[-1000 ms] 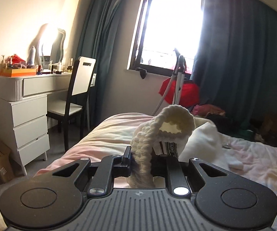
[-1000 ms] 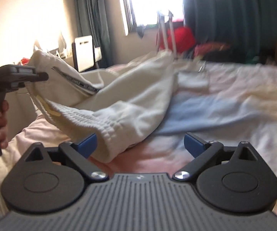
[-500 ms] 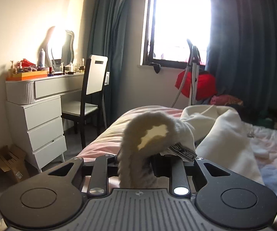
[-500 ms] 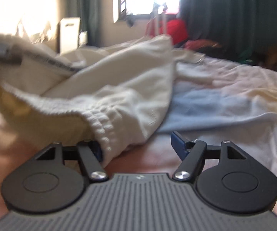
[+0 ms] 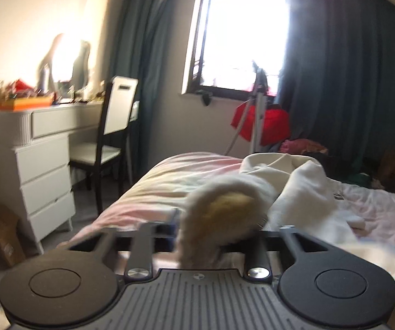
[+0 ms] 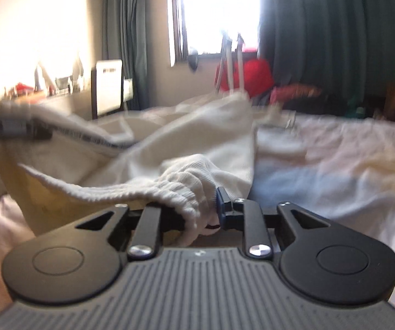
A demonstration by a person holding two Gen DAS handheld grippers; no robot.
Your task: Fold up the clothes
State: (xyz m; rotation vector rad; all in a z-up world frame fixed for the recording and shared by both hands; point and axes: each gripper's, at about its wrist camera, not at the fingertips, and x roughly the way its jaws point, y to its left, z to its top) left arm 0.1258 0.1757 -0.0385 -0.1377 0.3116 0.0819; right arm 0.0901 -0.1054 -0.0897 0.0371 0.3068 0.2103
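Right claw (image 6: pixel 200 211) has just closed on the ribbed waistband of the cream garment (image 6: pixel 186 148); left claw (image 5: pixel 197 233) is clamped on the other end. It's bunched on the bed (image 6: pixel 334 159), so no fold made yet.

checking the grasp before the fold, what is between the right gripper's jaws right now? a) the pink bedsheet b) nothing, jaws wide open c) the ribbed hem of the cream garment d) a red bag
c: in the right wrist view the right gripper has its jaws closed in on the cream garment, with the ribbed hem bunched between them.
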